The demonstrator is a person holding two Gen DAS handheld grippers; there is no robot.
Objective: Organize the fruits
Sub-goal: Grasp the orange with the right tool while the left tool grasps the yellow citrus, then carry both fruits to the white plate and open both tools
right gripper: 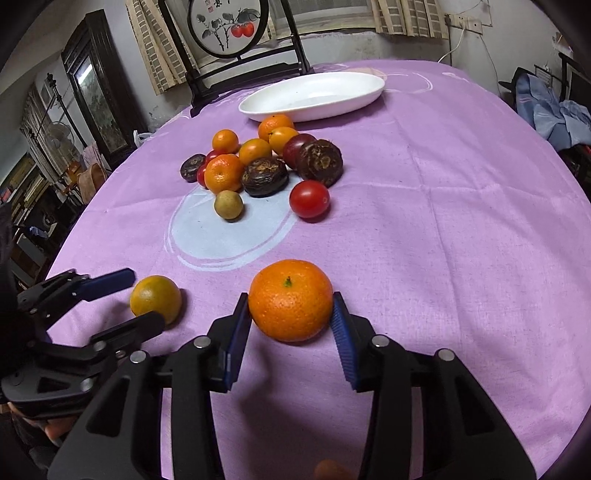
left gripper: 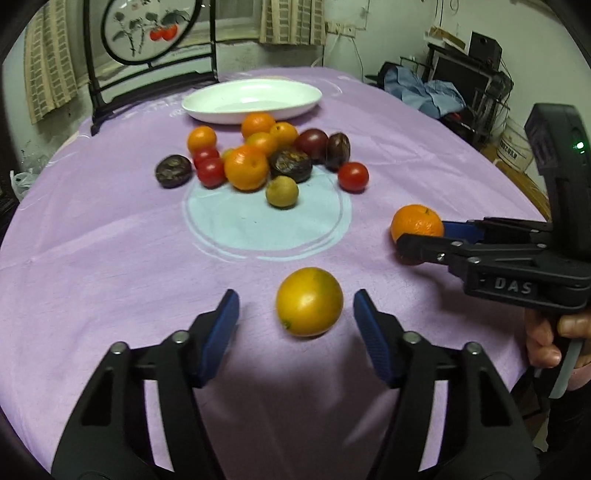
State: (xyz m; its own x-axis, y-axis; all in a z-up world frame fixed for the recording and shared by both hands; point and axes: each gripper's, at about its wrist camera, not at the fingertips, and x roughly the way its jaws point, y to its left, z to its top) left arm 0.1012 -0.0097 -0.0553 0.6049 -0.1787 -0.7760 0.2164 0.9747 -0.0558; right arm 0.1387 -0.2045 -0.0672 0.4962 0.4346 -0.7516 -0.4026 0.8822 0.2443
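A yellow-orange citrus [left gripper: 309,301] lies on the purple cloth between the open fingers of my left gripper [left gripper: 293,314], with gaps on both sides; it also shows in the right wrist view [right gripper: 156,298]. My right gripper [right gripper: 290,314] is shut on an orange mandarin [right gripper: 290,299], its blue pads touching both sides; the mandarin rests on the cloth and also shows in the left wrist view [left gripper: 416,223]. A pile of mandarins, tomatoes and dark passion fruits [left gripper: 255,157] sits mid-table before a white plate [left gripper: 253,99].
A dark wooden stand with a round painted panel [left gripper: 147,33] stands behind the plate. A red tomato [right gripper: 309,199] and a small green-yellow fruit [right gripper: 228,205] lie nearest to the grippers. The table edge drops off at right, with clutter beyond.
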